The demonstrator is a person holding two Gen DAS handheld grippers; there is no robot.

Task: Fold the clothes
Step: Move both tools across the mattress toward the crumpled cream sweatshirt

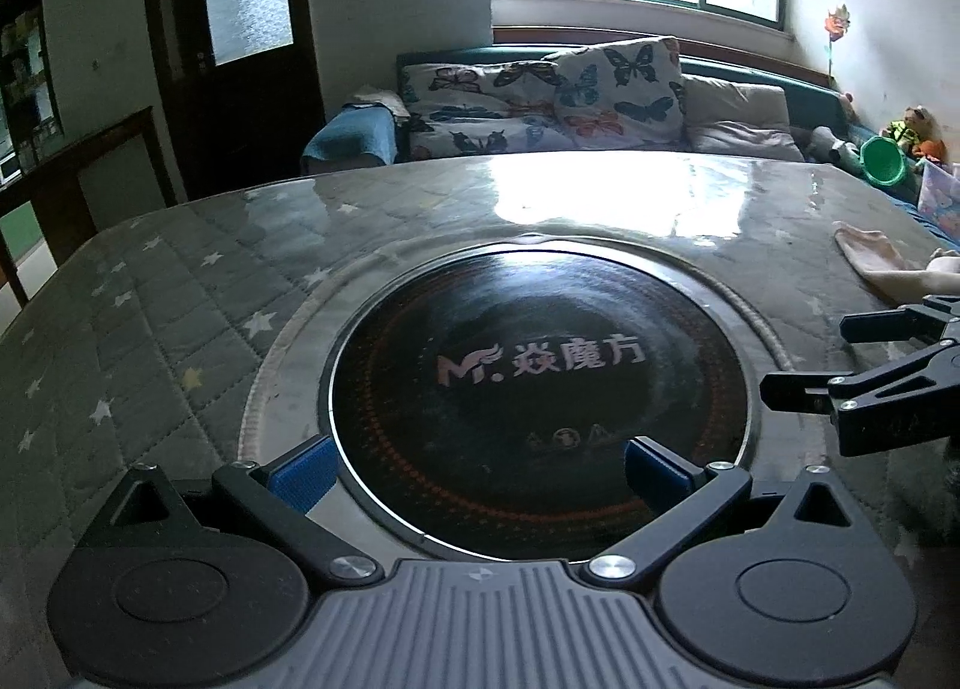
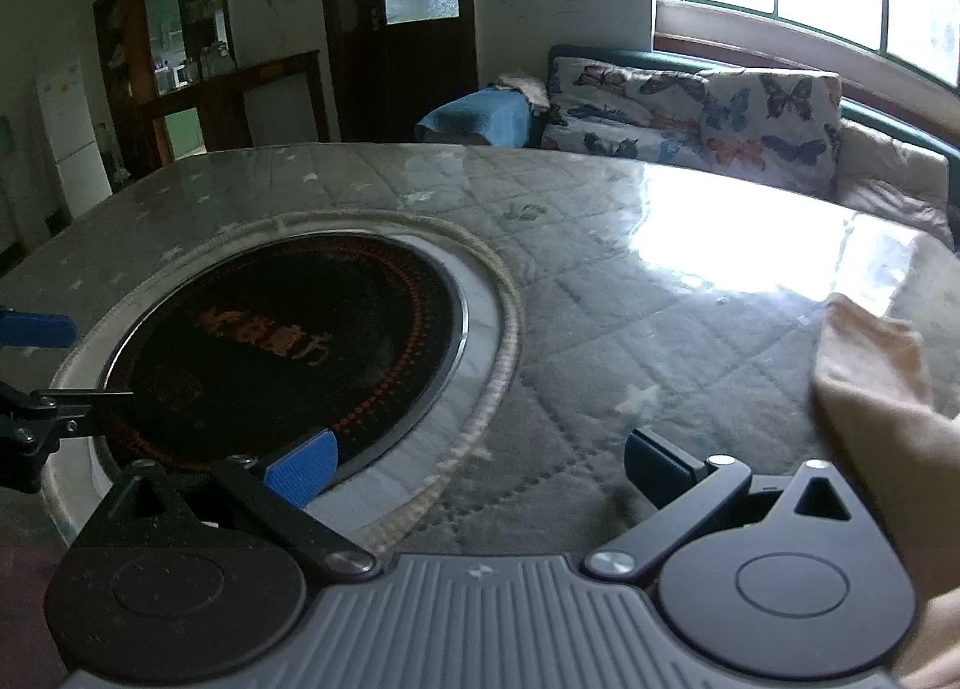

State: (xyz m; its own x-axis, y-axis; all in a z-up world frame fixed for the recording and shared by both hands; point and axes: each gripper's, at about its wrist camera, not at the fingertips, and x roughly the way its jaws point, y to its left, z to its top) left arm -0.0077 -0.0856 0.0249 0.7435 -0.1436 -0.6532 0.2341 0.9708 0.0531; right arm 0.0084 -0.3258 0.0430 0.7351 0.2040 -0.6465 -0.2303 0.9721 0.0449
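Observation:
A cream garment [image 2: 876, 389] lies crumpled at the right end of the table [image 2: 600, 269], which wears a grey quilted star cover; in the left wrist view the cream garment [image 1: 882, 263] shows at the far right edge. My right gripper [image 2: 480, 467] is open and holds nothing, hovering over the cover just left of the cloth. My left gripper [image 1: 480, 473] is open and empty above the black round cooktop [image 1: 540, 389] set into the table. Each gripper shows in the other's view: the right gripper [image 1: 807, 356], the left gripper [image 2: 99, 362].
The cooktop [image 2: 270, 353] has a raised braided ring around it. Behind the table stands a sofa with butterfly cushions [image 1: 618, 89] and a blue towel [image 1: 354, 134]. A green bucket [image 1: 885, 161] and toys sit at the far right. A dark door [image 2: 408, 17] and a cabinet stand at the back left.

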